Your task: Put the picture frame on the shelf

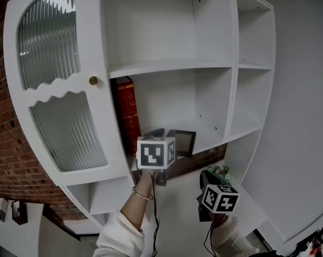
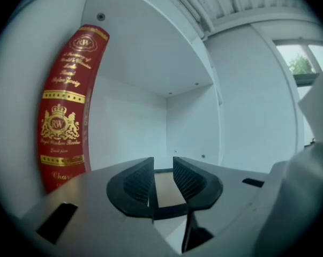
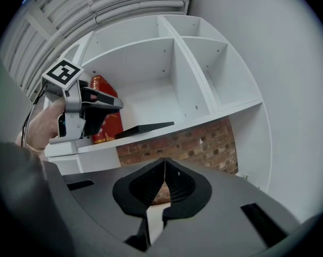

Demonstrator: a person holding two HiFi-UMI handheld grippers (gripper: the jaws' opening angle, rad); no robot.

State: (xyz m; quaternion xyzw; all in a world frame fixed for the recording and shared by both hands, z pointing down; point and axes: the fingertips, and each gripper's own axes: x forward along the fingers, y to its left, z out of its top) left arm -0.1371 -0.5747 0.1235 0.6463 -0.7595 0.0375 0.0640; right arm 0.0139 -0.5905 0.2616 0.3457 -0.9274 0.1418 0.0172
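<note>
- My left tongs (image 2: 162,170) are spread. They reach into the white wooden shelf unit (image 1: 172,67), just right of the tall red book with gold lettering (image 2: 62,106).
- A tan panel with a dark edge shows in the gap between their ribbed black pads (image 2: 137,183). The pads do not pinch it.
- The dark rectangular picture frame (image 1: 183,142) rests on the same shelf board as the red book, to the book's right and apart from it. Its near end is at my left tongs.
- My right tongs (image 3: 164,167) are pressed together at the tips and hold nothing. They hang lower than the red book and further right, under its board.
- A red brick wall (image 3: 193,143) shows below the red book's board.
- The unit's white door with ribbed glass panes (image 1: 70,127) is left of the red book.
</note>
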